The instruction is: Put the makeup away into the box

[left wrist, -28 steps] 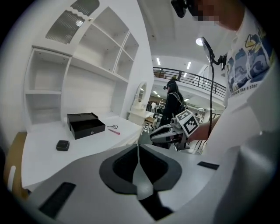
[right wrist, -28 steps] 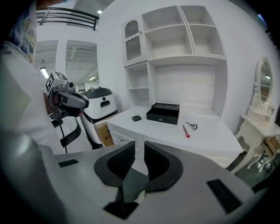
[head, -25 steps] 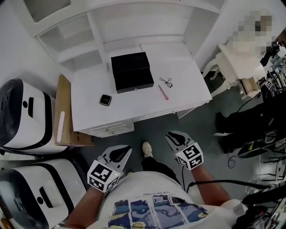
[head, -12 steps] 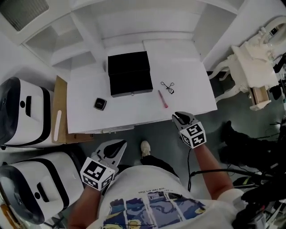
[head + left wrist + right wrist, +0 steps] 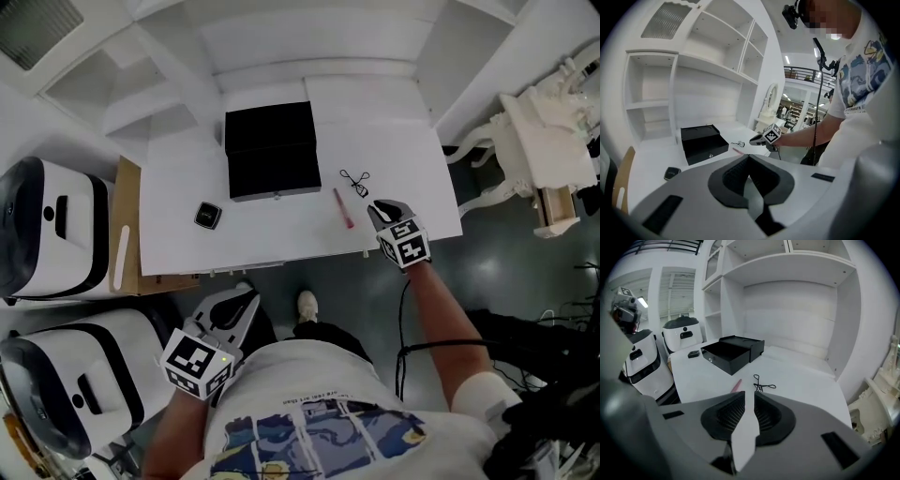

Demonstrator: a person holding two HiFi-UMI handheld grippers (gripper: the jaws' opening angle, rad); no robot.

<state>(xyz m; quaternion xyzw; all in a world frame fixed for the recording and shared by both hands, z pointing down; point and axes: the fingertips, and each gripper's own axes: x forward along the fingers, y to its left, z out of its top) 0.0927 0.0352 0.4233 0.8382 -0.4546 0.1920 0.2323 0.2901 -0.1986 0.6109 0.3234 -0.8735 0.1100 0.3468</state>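
A black box [image 5: 272, 150] stands with its lid up at the back of the white desk [image 5: 187, 253]. In front of it lie a small dark compact [image 5: 208, 215], a pink stick [image 5: 344, 208] and a black eyelash curler [image 5: 354, 181]. My right gripper [image 5: 378, 208] hovers over the desk's front right, just right of the pink stick. Its jaws stand a narrow gap apart with nothing between them. From the right gripper [image 5: 745, 393], the pink stick [image 5: 736, 385] and the curler [image 5: 761, 383] lie just ahead. My left gripper [image 5: 246, 302] hangs below the desk's front edge, shut and empty.
White shelving rises behind the desk. Two white-and-black machines [image 5: 47, 234] and a cardboard sheet [image 5: 127, 225] stand to the left. An ornate white chair [image 5: 544, 141] is at the right. The person's shoe [image 5: 307, 305] is on the grey floor.
The right gripper has travelled forward from over the floor to above the desk's front right, beside the pink stick. The left gripper drifted a little to the left and lower in the head view.
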